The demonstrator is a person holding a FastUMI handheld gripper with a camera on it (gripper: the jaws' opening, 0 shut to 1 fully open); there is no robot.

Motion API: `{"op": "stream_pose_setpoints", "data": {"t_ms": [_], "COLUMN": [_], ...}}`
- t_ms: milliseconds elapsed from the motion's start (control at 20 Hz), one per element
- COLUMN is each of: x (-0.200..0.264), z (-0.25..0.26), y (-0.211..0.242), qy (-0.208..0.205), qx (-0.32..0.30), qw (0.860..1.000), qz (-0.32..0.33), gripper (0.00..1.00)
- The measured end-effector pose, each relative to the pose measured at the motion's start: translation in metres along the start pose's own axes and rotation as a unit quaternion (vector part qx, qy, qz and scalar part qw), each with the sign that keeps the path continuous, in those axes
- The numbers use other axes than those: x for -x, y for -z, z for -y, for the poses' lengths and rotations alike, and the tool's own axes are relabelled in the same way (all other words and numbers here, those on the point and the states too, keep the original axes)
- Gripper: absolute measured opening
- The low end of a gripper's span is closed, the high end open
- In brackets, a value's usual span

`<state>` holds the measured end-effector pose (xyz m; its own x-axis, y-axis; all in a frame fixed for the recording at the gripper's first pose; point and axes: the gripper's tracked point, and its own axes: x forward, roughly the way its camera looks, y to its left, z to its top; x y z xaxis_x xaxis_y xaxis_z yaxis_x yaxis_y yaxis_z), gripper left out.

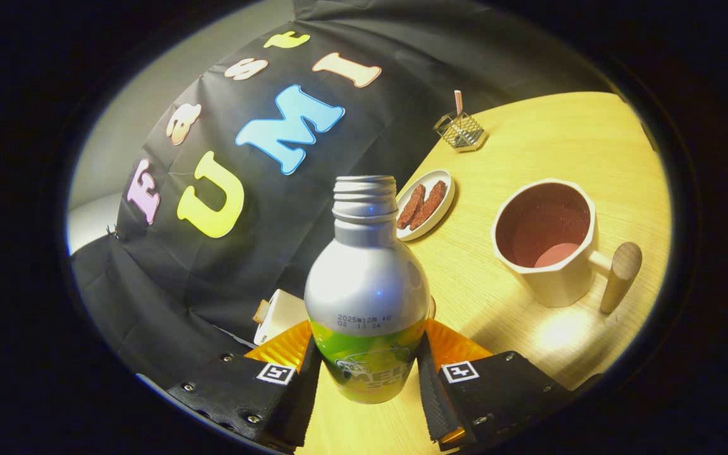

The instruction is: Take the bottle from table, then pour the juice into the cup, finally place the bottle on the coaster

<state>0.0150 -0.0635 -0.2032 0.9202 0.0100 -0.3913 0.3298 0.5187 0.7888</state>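
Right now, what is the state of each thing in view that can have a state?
Bottle: uncapped, tilted with the view, held between the jaws.
Gripper: shut on the bottle, a finger on each side.
Cup: upright on the table, beyond the fingers, a little pink liquid at the bottom.
Dish: on the table, holding two brown pieces.
Wire holder: upright near the wall.

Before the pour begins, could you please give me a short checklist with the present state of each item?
1. Grip: gripper has both fingers pressed on the bottle: ok.
2. Bottle mouth uncapped, bare thread showing: ok.
3. Cup upright, mouth open, beyond the fingers on the table: ok.
4. Bottle mouth over the cup: not ok, it is off to one side of it.
5. Space around the cup: the plate of snacks lies apart from it: ok.
6. Coaster ready for set-down: cannot tell.
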Motion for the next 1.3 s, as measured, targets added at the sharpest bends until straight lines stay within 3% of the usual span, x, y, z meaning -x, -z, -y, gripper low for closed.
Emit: {"op": "stream_pose_setpoints", "data": {"t_ms": [300,1300], "x": [-0.005,-0.002], "z": [0.001,0.009], "y": [-0.002,-0.004], "qy": [-0.014,-0.005], "qx": [-0.085,-0.235], "qw": [0.996,0.972], "qz": [0.005,-0.009], "gripper": [0.69,0.69]}}
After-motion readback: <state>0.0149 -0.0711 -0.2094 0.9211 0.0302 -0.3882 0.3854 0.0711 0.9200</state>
